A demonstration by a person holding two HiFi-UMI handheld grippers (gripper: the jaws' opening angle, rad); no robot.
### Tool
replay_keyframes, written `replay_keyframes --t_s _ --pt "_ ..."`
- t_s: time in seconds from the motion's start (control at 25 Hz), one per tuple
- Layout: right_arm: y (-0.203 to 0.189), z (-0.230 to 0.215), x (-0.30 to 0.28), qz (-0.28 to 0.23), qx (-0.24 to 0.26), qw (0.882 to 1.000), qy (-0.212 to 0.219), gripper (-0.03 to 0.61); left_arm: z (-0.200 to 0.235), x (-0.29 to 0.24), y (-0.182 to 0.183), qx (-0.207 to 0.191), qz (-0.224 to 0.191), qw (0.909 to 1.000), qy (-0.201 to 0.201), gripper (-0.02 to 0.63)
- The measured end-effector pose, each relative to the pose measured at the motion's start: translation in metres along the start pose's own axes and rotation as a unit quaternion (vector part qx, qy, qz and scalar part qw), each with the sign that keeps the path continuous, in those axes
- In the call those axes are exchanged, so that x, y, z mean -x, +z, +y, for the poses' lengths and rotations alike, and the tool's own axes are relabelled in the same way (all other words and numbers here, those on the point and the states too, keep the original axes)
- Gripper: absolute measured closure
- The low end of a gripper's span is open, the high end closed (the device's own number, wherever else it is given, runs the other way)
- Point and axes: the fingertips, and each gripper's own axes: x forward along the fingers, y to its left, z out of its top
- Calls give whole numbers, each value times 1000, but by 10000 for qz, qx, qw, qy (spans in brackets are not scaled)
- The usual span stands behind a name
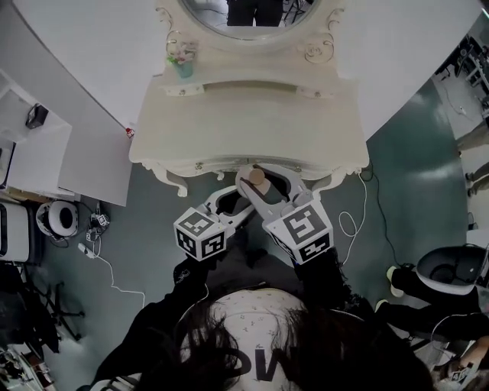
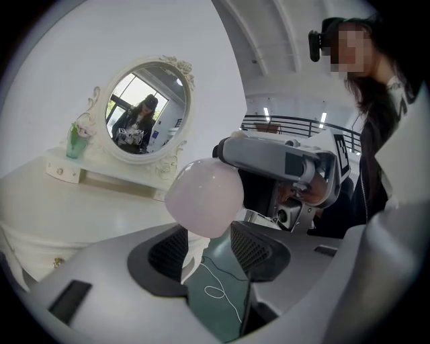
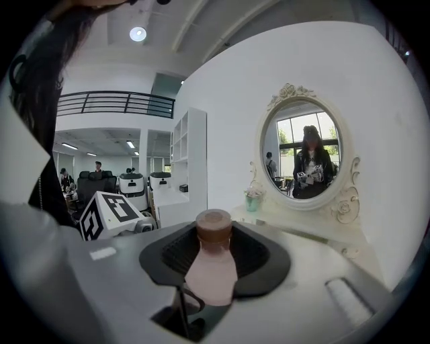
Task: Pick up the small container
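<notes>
The small container [image 3: 210,272] is a pale pink bottle with a brown cap [image 3: 213,225]. My right gripper [image 3: 213,259] is shut on it, and the bottle stands upright between the dark pads. In the head view the bottle [image 1: 257,179] hangs in the air just in front of the vanity table's front edge, inside the right gripper [image 1: 260,185]. My left gripper [image 1: 241,201] points at it from the left, jaws apart. In the left gripper view the bottle's rounded pink base [image 2: 205,196] sits just above the left gripper [image 2: 208,243], under the right gripper's grey body [image 2: 275,158].
A cream vanity table [image 1: 252,122] with an oval mirror [image 1: 252,11] stands ahead. A teal cup of flowers [image 1: 182,61] is on its back left shelf. White cabinets [image 1: 46,153] stand at the left, and cables [image 1: 107,267] lie on the green floor.
</notes>
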Motion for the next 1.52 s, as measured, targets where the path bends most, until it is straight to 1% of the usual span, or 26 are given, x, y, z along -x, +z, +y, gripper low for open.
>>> replay_keyframes --t_s 0.12,0.28,0.56,0.76,1.0,1.28,1.52 --pt "-10 12 25 4 -31 10000 -30 433 -24 3 -16 -3 90 10000 -15 431" --pt "-16 24 48 -22 -71 10000 -32 433 -48 8 -29 3 154 9999 -11 431" --pt "-21 36 68 -105 -84 9999 -36 433 -67 14 -39 -13 176 9998 -3 431" --pt "-20 42 69 -101 -47 9999 -96 433 -69 18 -41 7 185 9998 -43 431" --pt "-20 52 56 -66 -155 9997 -178 433 -60 33 -43 50 277 9995 -123 431" --pt "-16 84 35 2 -162 9993 -331 433 -45 69 -47 31 368 9990 -267 431" --pt "-9 112 17 -54 -225 9986 -473 433 -34 99 -51 -20 409 9984 -394 431"
